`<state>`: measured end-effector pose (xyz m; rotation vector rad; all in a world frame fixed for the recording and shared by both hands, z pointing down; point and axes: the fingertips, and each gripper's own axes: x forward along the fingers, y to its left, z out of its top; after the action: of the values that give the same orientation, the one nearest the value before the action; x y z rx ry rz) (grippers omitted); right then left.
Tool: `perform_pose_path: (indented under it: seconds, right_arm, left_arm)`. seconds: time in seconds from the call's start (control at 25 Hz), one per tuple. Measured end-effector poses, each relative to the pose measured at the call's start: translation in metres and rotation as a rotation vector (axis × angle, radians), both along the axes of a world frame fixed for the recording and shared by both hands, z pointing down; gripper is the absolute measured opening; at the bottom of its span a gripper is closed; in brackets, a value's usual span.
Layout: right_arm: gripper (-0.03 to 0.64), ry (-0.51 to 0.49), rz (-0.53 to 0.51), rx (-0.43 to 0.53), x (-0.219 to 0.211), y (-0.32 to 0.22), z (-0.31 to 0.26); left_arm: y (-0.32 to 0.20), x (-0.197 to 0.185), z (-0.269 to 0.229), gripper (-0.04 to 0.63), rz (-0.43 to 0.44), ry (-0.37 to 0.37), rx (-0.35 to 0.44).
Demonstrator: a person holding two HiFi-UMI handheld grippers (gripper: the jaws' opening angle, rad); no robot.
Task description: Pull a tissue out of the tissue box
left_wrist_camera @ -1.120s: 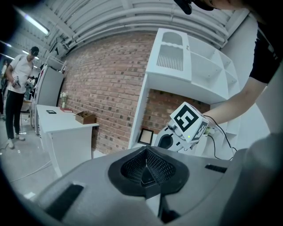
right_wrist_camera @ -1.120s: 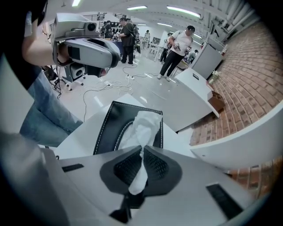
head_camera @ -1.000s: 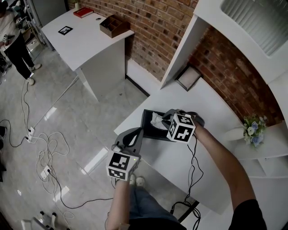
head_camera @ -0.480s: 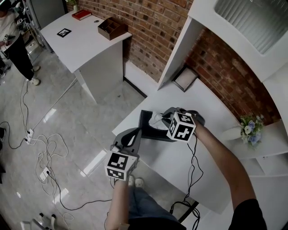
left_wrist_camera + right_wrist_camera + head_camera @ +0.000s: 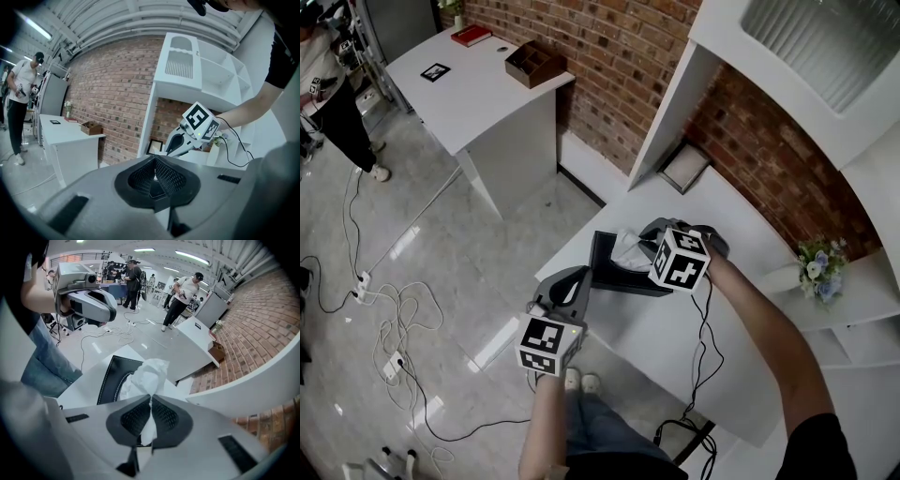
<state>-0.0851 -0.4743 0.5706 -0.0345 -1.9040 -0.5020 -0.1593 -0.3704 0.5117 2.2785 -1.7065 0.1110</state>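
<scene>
A black tissue box lies near the left end of the white counter. A white tissue stands up out of its slot. My right gripper points steeply down over the box and is shut on the tissue, which is pinched between the pads. My left gripper hangs off the counter's front edge, left of the box, shut with nothing in it. The right gripper also shows in the left gripper view.
A picture frame leans in the brick niche behind the box. A small flower pot stands at the right. A white desk with a brown tray is at the far left. Cables lie on the floor. People stand in the background.
My right gripper has risen a little with the tissue pinched in it, drawing more tissue out of the box. The left gripper has stayed put.
</scene>
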Motion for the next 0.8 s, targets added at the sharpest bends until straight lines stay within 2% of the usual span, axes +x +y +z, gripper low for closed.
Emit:
perform_pose_path:
  seconds: [0.8]
  right_arm:
    - [0.005, -0.056, 0.050, 0.097, 0.021, 0.001, -0.069]
  left_arm:
    - [0.004, 0.015, -0.042, 0.008, 0.037, -0.015, 0.075]
